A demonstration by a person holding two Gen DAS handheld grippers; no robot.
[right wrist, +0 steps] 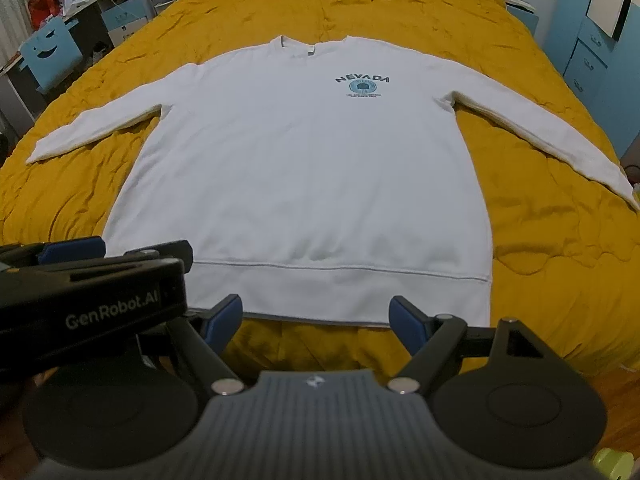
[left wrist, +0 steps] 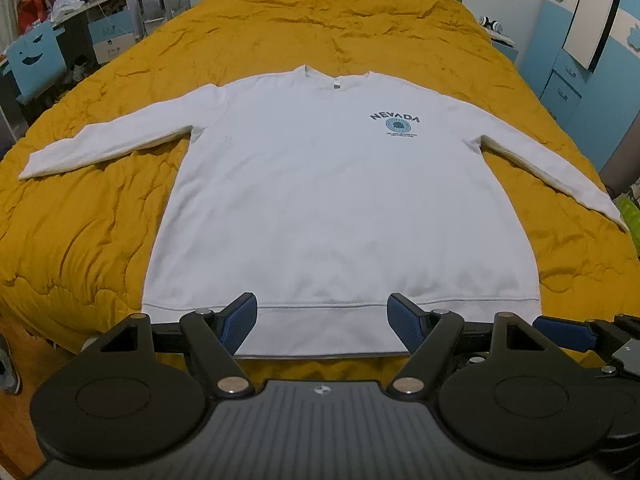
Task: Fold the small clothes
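Left wrist view: the left gripper (left wrist: 322, 322) hangs wide open and empty over the hem of the sweatshirt (left wrist: 340, 200), spread flat on the bed (left wrist: 80, 220).

Right wrist view: the right gripper (right wrist: 316, 322) gapes empty short of the hem. Folding seems unstarted; next, grip a sleeve or hem corner.

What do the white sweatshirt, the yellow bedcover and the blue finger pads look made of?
White sweatshirt: looks like thick matte cotton-type knit, with a ribbed hem band and a printed chest logo.
Yellow bedcover: seems a padded, quilted textile with a slight sheen; stitched lines and puffy creases show.
Blue pads on the left hand-held gripper: probably rubbery, given the fine grid texture; its jaws stand open.
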